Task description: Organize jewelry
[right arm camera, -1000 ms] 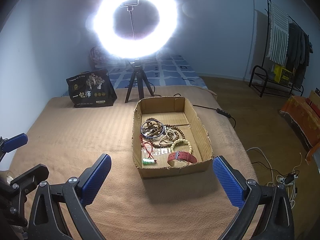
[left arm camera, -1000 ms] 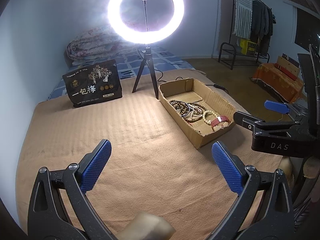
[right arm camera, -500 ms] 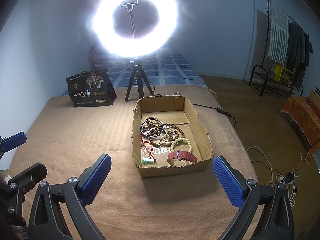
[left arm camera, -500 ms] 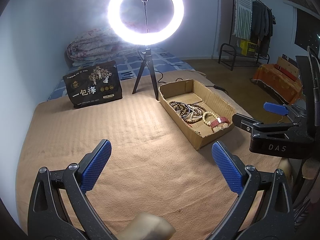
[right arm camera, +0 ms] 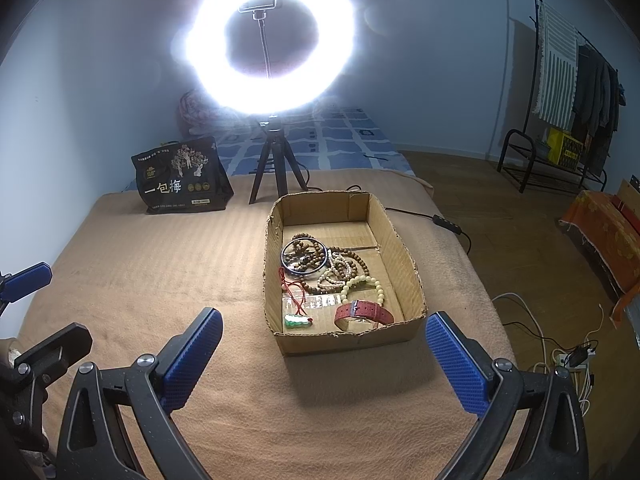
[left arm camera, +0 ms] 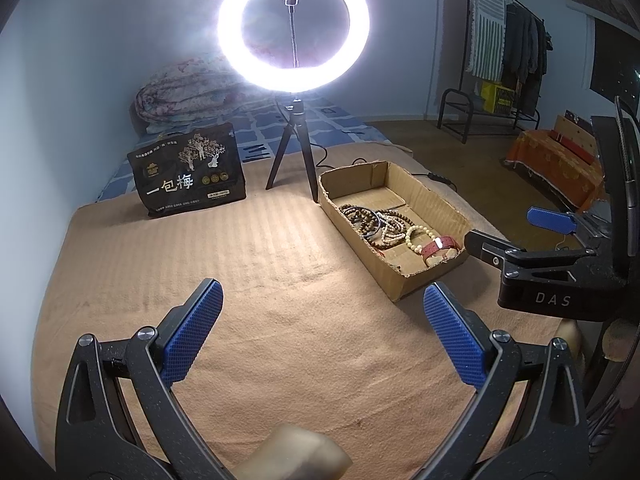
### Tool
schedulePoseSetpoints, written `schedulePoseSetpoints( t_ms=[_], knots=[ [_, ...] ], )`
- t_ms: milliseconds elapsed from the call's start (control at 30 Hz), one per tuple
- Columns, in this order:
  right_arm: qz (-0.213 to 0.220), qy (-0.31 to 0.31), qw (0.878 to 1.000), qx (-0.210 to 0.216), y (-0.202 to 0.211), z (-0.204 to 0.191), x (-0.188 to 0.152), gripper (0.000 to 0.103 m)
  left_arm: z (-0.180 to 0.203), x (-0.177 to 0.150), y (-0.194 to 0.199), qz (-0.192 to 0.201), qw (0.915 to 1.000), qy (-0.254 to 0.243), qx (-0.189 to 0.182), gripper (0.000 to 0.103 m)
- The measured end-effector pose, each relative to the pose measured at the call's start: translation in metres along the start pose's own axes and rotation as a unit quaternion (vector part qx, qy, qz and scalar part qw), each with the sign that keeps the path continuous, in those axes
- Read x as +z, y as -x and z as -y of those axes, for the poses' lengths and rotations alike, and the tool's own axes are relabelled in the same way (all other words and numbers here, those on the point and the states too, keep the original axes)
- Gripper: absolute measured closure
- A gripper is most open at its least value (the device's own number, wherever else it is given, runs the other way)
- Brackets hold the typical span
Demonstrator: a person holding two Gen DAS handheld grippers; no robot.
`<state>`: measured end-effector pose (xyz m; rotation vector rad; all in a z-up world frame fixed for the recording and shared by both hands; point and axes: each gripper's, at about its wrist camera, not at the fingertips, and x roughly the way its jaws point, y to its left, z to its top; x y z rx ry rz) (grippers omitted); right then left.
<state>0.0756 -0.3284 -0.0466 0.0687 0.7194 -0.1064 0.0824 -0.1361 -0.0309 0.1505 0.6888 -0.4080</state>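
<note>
My left tongs (left arm camera: pixel 322 328) are wide open and hold nothing. The two blue pads (left arm camera: pixel 191 334) hang over the tan blanket (left arm camera: pixel 256 264), not touching it. My right tongs (right arm camera: pixel 324 354) are wide open too, and they hold nothing. They float just in front of the near end of the cardboard box (right arm camera: pixel 404 256). From the left view I can see my right tongs (left arm camera: pixel 516 230) off to the side, right by the near corner of the cardboard box (left arm camera: pixel 364 252).

The box sits on the blanket (right arm camera: pixel 160 276) with its top open. All the jewelry is inside it. A red watch strap (right arm camera: pixel 364 312) lies at the near end. Beside it is a little green charm (right arm camera: pixel 298 322) on a red string (right arm camera: pixel 294 290). A ring of pale beads (right arm camera: pixel 362 284) lies just past the strap. Farther back are brown bead strings (right arm camera: pixel 320 256) in a pile, with a dark bangle (right arm camera: pixel 304 258) lying over them. The far end of the box is bare cardboard.

Behind the box stands a bright ring light (right arm camera: pixel 270 46) on a small black tripod (right arm camera: pixel 274 164). A black bag (right arm camera: pixel 180 182) with white words stands to the left of the tripod. Far off on the right is a clothes rack (right arm camera: pixel 572 92) with things hanging on it.
</note>
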Motion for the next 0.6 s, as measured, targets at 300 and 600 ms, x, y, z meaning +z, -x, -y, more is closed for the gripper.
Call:
schedulePoseSetpoints(
  t_ms=[300, 600],
  knots=[
    [-0.001, 0.001, 1.000, 0.000, -0.0006, -0.0001, -0.0009, 0.000, -0.0011, 0.0071, 0.0030, 0.005, 1.0000, 0.001, 0.007, 0.001],
    [-0.002, 0.000, 1.000, 0.000, -0.0007, -0.0001, -0.0007, 0.000, -0.0050, 0.0026, 0.0045, 0.024, 0.9995, 0.003, 0.020, 0.001]
  ],
)
